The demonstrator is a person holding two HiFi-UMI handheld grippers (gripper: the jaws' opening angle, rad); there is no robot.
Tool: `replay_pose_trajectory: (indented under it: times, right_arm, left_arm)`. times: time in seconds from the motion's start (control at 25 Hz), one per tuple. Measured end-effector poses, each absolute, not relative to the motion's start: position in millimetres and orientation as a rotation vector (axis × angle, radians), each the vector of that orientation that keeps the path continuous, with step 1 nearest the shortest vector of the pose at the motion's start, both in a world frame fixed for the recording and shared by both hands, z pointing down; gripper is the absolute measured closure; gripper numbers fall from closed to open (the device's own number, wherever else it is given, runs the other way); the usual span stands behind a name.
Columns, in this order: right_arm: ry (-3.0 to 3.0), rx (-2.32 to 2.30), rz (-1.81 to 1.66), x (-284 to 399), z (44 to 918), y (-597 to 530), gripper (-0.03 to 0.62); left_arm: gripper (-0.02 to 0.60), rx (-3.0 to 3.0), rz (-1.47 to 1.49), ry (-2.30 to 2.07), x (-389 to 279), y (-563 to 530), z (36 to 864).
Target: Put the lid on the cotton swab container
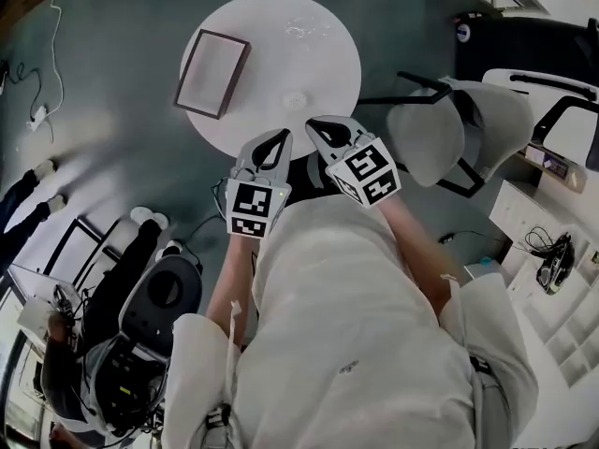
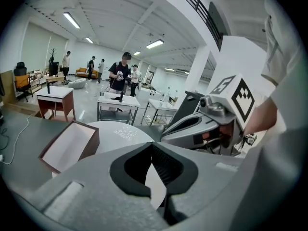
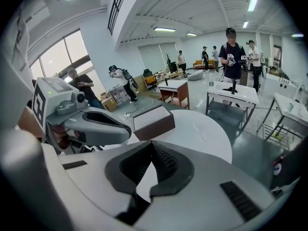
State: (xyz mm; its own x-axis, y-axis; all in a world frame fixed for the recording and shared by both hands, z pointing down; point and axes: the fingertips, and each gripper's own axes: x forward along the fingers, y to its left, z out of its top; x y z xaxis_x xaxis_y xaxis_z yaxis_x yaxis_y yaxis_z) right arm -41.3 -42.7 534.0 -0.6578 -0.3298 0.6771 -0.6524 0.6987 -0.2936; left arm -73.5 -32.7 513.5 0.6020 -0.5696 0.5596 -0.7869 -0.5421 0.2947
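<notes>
On the round white table [image 1: 328, 64], a small pale round thing [image 1: 294, 99] lies near the middle and a clear glinting thing [image 1: 309, 31] sits farther back; I cannot tell which is the lid. The glint also shows in the left gripper view [image 2: 126, 133]. My left gripper [image 1: 281, 138] and right gripper [image 1: 314, 124] hover side by side over the table's near edge, short of both things. Each is shut with its tips touching and nothing between them, as seen on the left gripper [image 2: 152, 144] and the right gripper [image 3: 151, 144].
A shallow brown box [image 1: 212, 73] with a pale inside lies on the table's left part. A white chair [image 1: 449, 134] stands to the right of the table. Other people and desks [image 2: 118, 102] are farther off in the room.
</notes>
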Motion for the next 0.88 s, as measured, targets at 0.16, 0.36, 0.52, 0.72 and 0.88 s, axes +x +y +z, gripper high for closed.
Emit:
replay_pose_trajectory:
  times: [0.16, 0.36, 0.52, 0.72, 0.88]
  right_arm:
    - [-2.255, 0.743, 0.73, -45, 565, -44, 0.588]
    - [-2.203, 0.761, 0.755, -44, 592, -54, 0.564]
    - [-2.182, 0.771, 0.767, -47, 606, -62, 0.551]
    - [-2.151, 0.759, 0.761, -48, 623, -64, 0.548]
    - [-2.125, 0.755, 0.73, -49, 632, -65, 0.533]
  left_arm:
    - [0.572, 2.271, 0.538, -1.085, -73, -32, 524]
    - [0.572, 2.231, 0.537, -1.081, -71, -31, 538]
    - [0.572, 2.203, 0.532, -1.091, -76, -33, 545]
    - [0.572, 2.176, 0.543, -1.093, -80, -30, 554]
    - [0.572, 2.157, 0.543, -1.105, -84, -29, 556]
